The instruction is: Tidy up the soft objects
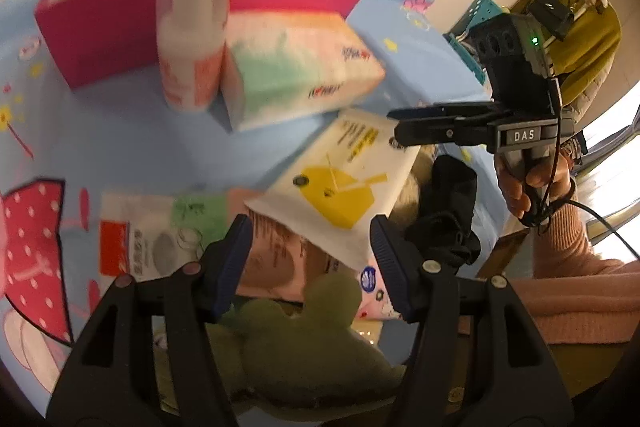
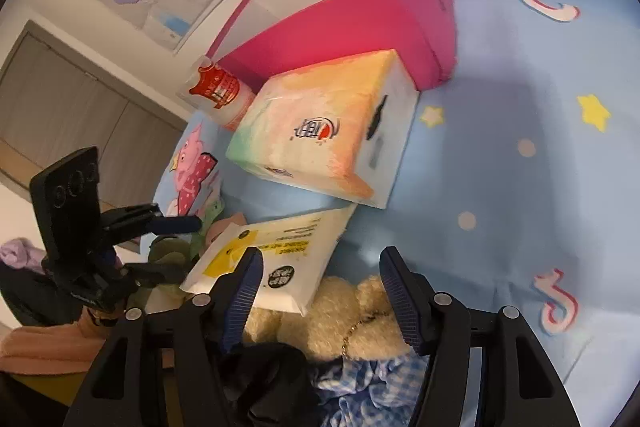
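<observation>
Left wrist view: on the blue cartoon-printed cloth [image 1: 132, 131] covering the table, a pink box [image 1: 248, 3] stands open at the far left, its white inside bare as far as can be seen. Just in front of it stands a white bottle [image 1: 192, 39], touching a pastel tissue pack [image 1: 296, 67] to its right. Nearer lies a flat white and red packet [image 1: 148, 227], then a white and yellow wipes pack [image 1: 340, 187] overlapping a pink packet [image 1: 272, 259]. The left claw [image 1: 312, 267] hangs half open over these with nothing between its pads; a green plush toy [image 1: 304, 339] lies just below it. A black cloth [image 1: 448, 211] sits to the right, and beyond it the right claw [image 1: 396, 127], held by a hand [image 1: 528, 187] in a pink sleeve.

Right wrist view: the right claw [image 2: 320, 291] is also half open and empty, above a cream plush bear [image 2: 340, 319] that lies beside the wipes pack [image 2: 280, 247], with a blue checked cloth [image 2: 368, 387] nearest.
</observation>
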### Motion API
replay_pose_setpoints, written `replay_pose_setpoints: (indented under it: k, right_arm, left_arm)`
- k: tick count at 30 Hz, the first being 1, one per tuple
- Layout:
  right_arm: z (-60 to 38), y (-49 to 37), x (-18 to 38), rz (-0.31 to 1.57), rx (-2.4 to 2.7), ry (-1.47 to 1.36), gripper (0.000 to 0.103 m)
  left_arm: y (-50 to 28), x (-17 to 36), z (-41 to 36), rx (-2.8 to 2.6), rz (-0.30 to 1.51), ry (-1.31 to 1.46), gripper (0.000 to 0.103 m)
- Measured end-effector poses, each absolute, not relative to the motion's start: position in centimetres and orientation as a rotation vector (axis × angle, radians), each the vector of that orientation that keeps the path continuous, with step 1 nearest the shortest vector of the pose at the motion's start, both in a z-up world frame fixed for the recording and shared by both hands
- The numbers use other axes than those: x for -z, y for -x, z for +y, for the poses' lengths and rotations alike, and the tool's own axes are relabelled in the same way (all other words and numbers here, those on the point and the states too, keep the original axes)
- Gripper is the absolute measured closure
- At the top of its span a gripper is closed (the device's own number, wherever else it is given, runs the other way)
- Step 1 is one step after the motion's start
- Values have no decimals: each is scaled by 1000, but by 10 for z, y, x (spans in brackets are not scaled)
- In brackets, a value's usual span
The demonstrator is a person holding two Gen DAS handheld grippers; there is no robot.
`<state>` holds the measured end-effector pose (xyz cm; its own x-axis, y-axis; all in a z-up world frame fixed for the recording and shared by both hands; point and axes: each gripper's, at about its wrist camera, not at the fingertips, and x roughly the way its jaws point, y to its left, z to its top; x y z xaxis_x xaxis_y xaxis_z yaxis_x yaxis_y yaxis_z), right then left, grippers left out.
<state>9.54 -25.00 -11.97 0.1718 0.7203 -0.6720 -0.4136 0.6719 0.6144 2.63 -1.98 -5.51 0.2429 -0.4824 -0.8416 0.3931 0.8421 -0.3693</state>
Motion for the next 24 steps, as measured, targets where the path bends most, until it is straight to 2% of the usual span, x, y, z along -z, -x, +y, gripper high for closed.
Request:
replay_pose_setpoints:
  k: [2,6,12,16,24]
  right_arm:
    - [-245,-97,122,1147,-842,-314,43]
    - [-235,-100,124,1148,-886,-318,67]
    - [-235,-91,121,1103,-869,-300,73]
    - [-235,-77,114,1057,-855,-293,83]
    - [-251,-61,98,957,-857,-345,86]
  left_arm:
    - [-25,60,-21,604,1211,92,40]
    - [-26,70,-24,651,1276,119,40]
    - [-33,75,-30,702,1308,180,41]
    - [-39,73,-35,685,1292,176,55]
    - [-34,49,-47,678,1215,117,56]
